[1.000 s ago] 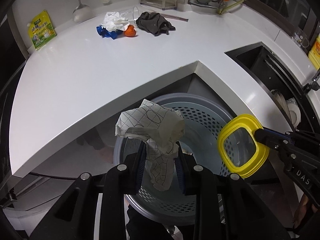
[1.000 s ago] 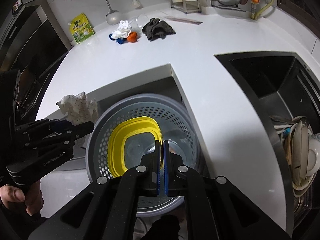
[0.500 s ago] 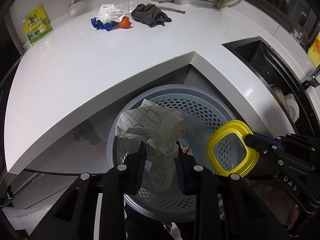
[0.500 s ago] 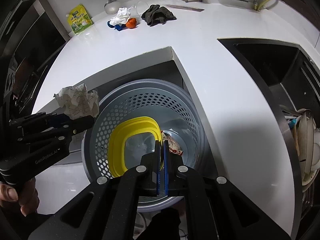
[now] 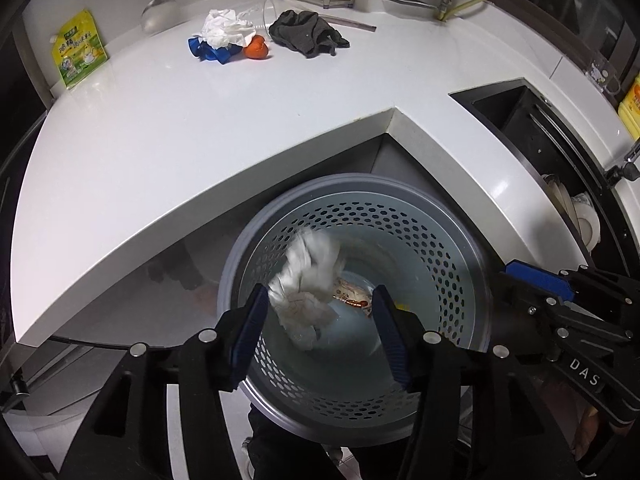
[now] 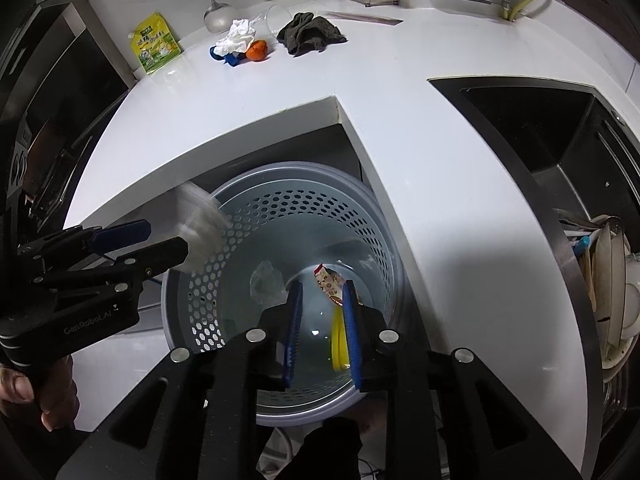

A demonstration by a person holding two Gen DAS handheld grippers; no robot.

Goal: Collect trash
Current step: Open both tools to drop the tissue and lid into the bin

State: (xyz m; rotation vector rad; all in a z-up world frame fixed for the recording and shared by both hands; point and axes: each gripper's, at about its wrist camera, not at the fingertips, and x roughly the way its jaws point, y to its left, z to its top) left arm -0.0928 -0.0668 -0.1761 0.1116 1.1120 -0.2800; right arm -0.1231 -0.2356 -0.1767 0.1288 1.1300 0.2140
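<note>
The near surface lies bare and passable, with clutter only at its far edge, while the basket mouth below stays open between both hand-held grippers.

I count one grey perforated plastic bin holding one crumpled white paper, one yellow plastic lid and one printed snack wrapper. On the counter I see one dark grey rag, one orange ball and one green-yellow pouch.
</note>
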